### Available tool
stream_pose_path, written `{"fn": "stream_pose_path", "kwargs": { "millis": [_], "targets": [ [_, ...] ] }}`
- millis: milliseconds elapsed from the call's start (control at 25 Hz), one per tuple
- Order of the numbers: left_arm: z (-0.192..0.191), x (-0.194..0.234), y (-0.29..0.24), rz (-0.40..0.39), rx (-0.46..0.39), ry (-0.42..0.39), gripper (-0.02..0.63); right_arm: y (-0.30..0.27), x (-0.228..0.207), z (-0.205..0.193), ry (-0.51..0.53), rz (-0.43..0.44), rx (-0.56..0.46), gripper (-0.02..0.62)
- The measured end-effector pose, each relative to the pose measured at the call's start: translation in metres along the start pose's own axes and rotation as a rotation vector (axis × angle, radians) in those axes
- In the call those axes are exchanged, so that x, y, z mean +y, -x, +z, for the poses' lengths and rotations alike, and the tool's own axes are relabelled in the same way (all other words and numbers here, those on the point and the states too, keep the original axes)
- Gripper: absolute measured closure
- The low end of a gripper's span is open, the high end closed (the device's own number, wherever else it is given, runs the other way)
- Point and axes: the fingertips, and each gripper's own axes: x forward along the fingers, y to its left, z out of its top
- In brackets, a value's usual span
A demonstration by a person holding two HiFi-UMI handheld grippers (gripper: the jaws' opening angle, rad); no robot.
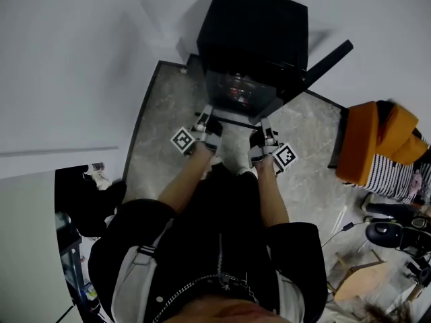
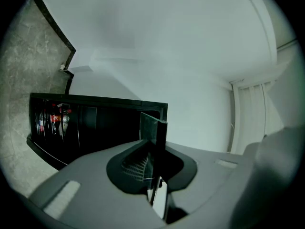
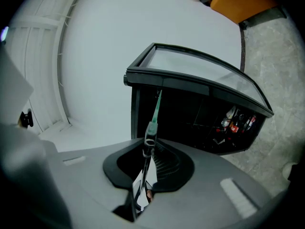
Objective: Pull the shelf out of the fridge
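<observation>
A black mini fridge (image 1: 254,32) stands on the floor with its door (image 1: 328,58) swung open to the right. The glass shelf (image 1: 233,120) sticks out of its lower front, held level at its front edge. My left gripper (image 1: 206,128) is shut on the shelf's left end and my right gripper (image 1: 262,138) on its right end. In the left gripper view the shelf (image 2: 154,130) runs edge-on between the pads of that gripper (image 2: 153,162). The right gripper view shows the shelf's thin greenish edge (image 3: 155,112) clamped in that gripper (image 3: 146,159).
Bottles (image 2: 55,119) stand inside the fridge (image 3: 200,99). The fridge stands against a white wall (image 1: 74,52) on a grey marbled floor (image 1: 161,140). An orange cloth on a striped thing (image 1: 377,147) and loose clutter (image 1: 390,234) lie to the right.
</observation>
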Motion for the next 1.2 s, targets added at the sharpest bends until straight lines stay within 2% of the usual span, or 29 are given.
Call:
{"fn": "stream_pose_path", "kwargs": {
  "millis": [280,640,1200],
  "targets": [
    [-0.008,-0.017,0.015,-0.020,-0.043,-0.006,0.574,0.010,0.013,0.000,-0.007,0.021,0.024,0.563],
    [-0.038,-0.031,0.061,-0.027,-0.085,-0.008,0.575,0.055,0.026,-0.008,0.014,0.030,0.070,0.565],
    [-0.067,-0.051,0.134,-0.041,-0.103,-0.029,0.575,0.123,0.040,-0.036,0.021,0.057,0.096,0.565]
  ]
}}
